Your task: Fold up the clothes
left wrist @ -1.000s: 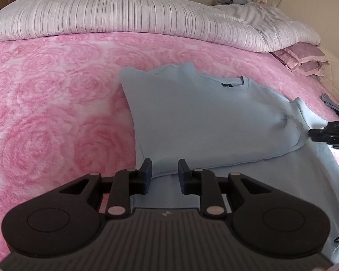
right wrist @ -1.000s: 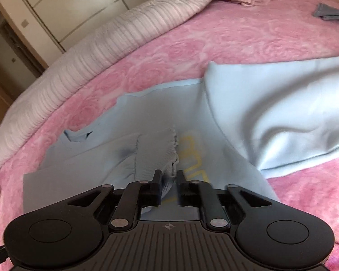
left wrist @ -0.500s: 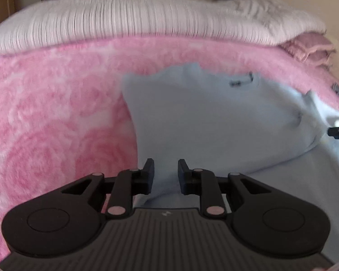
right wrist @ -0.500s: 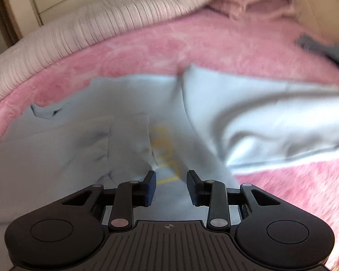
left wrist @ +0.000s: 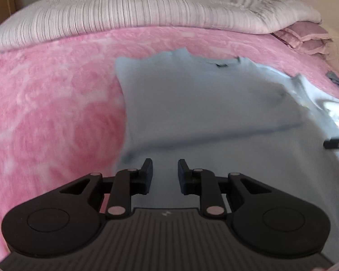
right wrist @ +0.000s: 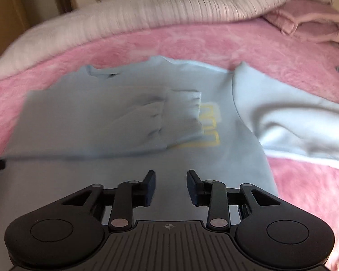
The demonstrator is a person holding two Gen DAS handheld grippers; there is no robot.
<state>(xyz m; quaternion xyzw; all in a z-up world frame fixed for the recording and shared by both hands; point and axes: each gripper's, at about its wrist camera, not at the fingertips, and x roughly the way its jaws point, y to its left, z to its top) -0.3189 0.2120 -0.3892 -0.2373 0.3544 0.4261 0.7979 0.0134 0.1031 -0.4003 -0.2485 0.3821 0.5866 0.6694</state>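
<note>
Light-blue sweatshirt [right wrist: 124, 122] spread on the pink bed [left wrist: 45, 117], both my tools empty above it.

My left hand-held gripper [left wrist: 162, 176] stands partly open with nothing between its jaws; the garment's left edge runs just ahead and to its left, with bare blanket beyond. My right hand-held gripper [right wrist: 171, 187] is parted wider and holds nothing. Ahead of it the folded-in sleeve's ribbed cuff [right wrist: 187, 110] covers part of a yellow outlined print [right wrist: 211, 124]; I cannot read it. The other sleeve [right wrist: 289, 122] trails off to the right. A dark neck label [left wrist: 221, 65] is illegible.
</note>
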